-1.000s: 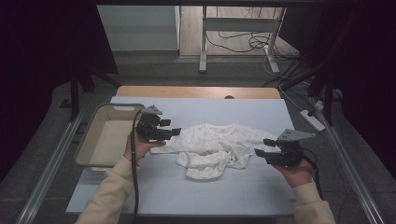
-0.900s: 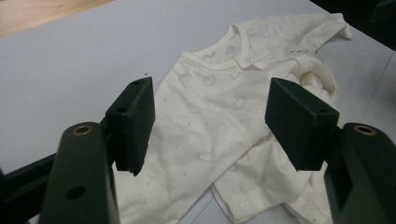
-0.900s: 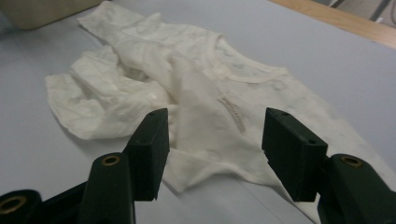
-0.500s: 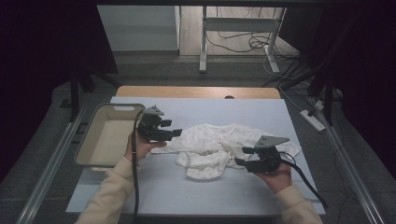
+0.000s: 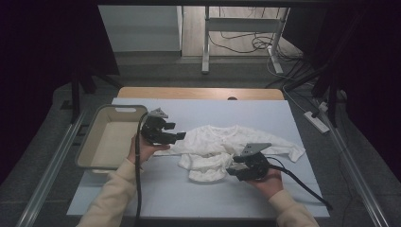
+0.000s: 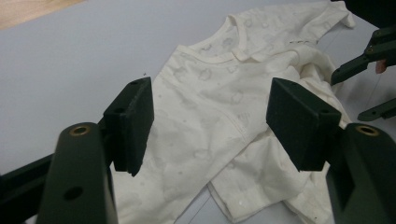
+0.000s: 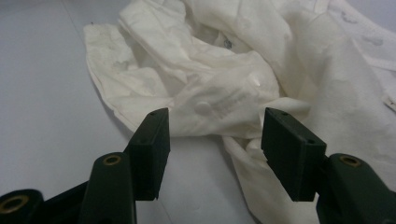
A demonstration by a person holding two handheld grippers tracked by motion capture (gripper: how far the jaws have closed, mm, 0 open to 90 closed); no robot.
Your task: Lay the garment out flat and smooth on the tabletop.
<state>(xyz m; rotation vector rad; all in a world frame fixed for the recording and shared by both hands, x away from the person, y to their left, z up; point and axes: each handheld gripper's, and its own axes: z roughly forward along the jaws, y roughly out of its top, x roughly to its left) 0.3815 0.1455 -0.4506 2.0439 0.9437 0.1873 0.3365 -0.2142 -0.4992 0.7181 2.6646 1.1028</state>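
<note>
The left tongs (image 5: pixel 176 137) are held above the left edge of a white garment (image 5: pixel 222 146), and the jaws stand wide apart with nothing between them; in the left gripper view the cloth lies clearly below the two black pads (image 6: pixel 133 122), so they do not touch it. The right tongs (image 5: pixel 236 166) are low at the near right side of the garment, and the jaws are also open, about half way, with no cloth gripped. In the right gripper view the pads (image 7: pixel 152 149) stand just in front of a crumpled fold of the fabric, and I cannot tell for sure if the right pad touches the cloth edge beside it. The garment lies on the light blue desk (image 5: pixel 189 189), near its middle, partly spread and partly bunched toward the near side. The high view gives the whole place: a beige bin (image 5: pixel 97 163) stands at the left edge of the desk, just beside the left hand (image 5: pixel 142 150), and the right hand (image 5: pixel 268 182) rests close to the desk surface. The left gripper view shows the neckline and a faint printed pattern on the garment, and also the other tongs at its right border. The right gripper view shows small snap buttons on the folds.
</note>
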